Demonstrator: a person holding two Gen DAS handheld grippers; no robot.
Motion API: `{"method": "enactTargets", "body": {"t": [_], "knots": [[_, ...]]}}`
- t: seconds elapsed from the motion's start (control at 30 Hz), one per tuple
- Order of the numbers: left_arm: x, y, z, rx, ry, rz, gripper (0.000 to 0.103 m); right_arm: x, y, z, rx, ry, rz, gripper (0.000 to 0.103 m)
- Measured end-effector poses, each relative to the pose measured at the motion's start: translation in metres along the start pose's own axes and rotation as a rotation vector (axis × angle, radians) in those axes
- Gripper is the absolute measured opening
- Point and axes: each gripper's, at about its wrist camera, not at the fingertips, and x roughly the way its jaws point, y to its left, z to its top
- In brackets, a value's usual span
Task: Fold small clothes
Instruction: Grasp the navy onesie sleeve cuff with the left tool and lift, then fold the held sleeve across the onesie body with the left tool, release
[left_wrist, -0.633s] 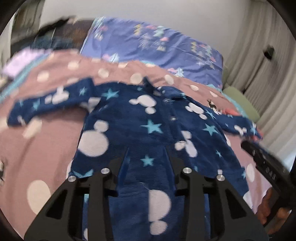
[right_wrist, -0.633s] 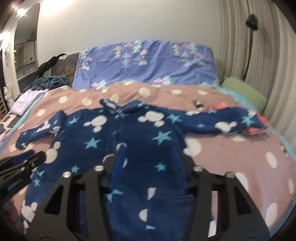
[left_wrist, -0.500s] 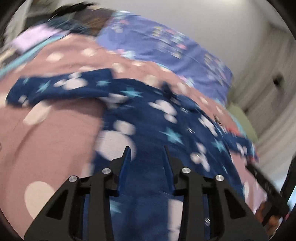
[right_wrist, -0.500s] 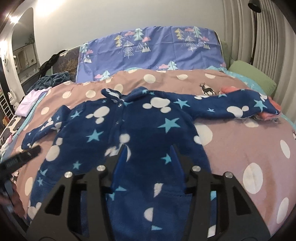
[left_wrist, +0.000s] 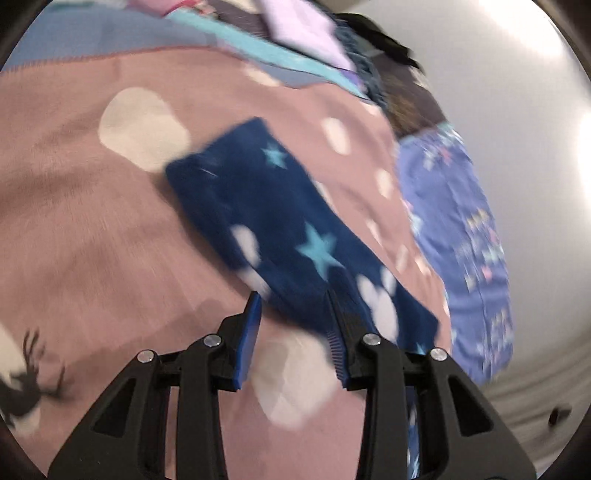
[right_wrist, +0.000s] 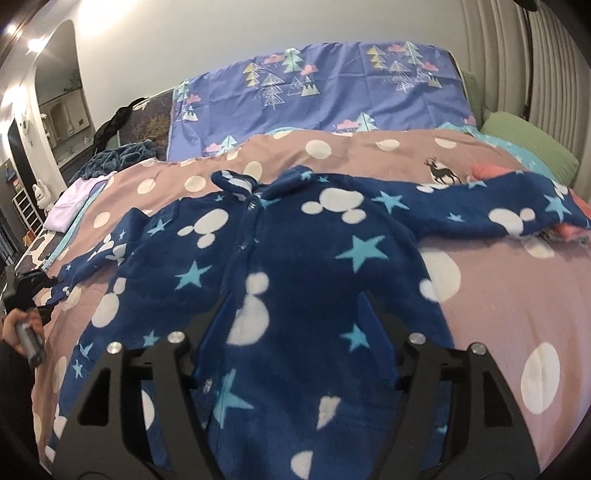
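Looking along the left gripper (left_wrist: 293, 306), its two blue-padded fingers are seen spread apart with nothing between them. A sleeve (left_wrist: 280, 225) of the navy fleece onesie (right_wrist: 295, 266) is laid out directly ahead, its cuff end farthest from the tool; the right-hand fingertip overlaps the sleeve's near edge, though contact cannot be told in the motion blur. The pink polka-dot bedspread (left_wrist: 92, 221) is seen under and to the left of the fingers, and a purple patterned sheet (left_wrist: 465, 221) off to the right.

From the right wrist view, the right gripper (right_wrist: 291, 295) is held over the onesie's lower body, fingers parted wide and gripping nothing, with fleece filling the gap between them. The garment is spread flat on the bedspread ahead of the tool, collar away, one sleeve stretched far right over some coral-pink cloth (right_wrist: 491, 171). The other sleeve is stretched left, where the left gripper (right_wrist: 48, 293) is seen at the cuff, held in a hand (right_wrist: 22, 328). A green pillow (right_wrist: 528, 147) is seen far right.
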Motion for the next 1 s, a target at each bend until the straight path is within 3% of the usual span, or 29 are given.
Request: {"method": "enactTargets", "body": {"t": [0.13,0.23,0.27,0.3,0.43,0.5,0.6,0.73,0.87,1.0], "knots": [[0.023,0.017,0.019,-0.082,-0.012,0.039,0.036,0.009,0.001,0.004,-0.010,0.018,-0.004,0.072],[0.029,0.020,0.030,-0.107,-0.065,0.042,0.036,0.015,0.000,0.005,-0.008,0.029,-0.006,0.074],[0.032,0.018,0.034,-0.107,-0.079,0.050,0.028,0.016,0.000,0.006,-0.008,0.032,-0.011,0.074],[0.036,0.017,0.037,-0.091,-0.080,0.053,0.010,0.018,0.000,0.006,-0.008,0.035,-0.016,0.075],[0.032,-0.010,0.040,0.007,-0.102,0.039,0.007,0.022,-0.001,0.009,0.009,0.062,-0.031,0.075],[0.016,-0.045,0.031,0.139,-0.139,0.016,0.007,0.021,-0.001,0.011,0.016,0.057,-0.029,0.075],[-0.005,-0.111,0.004,0.353,-0.152,-0.057,0.007,0.019,-0.002,0.012,0.017,0.045,-0.033,0.075],[-0.028,-0.181,-0.053,0.556,-0.112,-0.200,0.007,0.020,-0.005,0.012,0.030,0.046,-0.036,0.075],[-0.040,-0.238,-0.138,0.773,-0.001,-0.340,0.007,0.018,-0.008,0.012,0.023,0.039,-0.052,0.075],[-0.039,-0.272,-0.227,0.955,0.131,-0.447,0.007,0.013,-0.015,0.013,0.019,0.018,-0.066,0.075]]}}
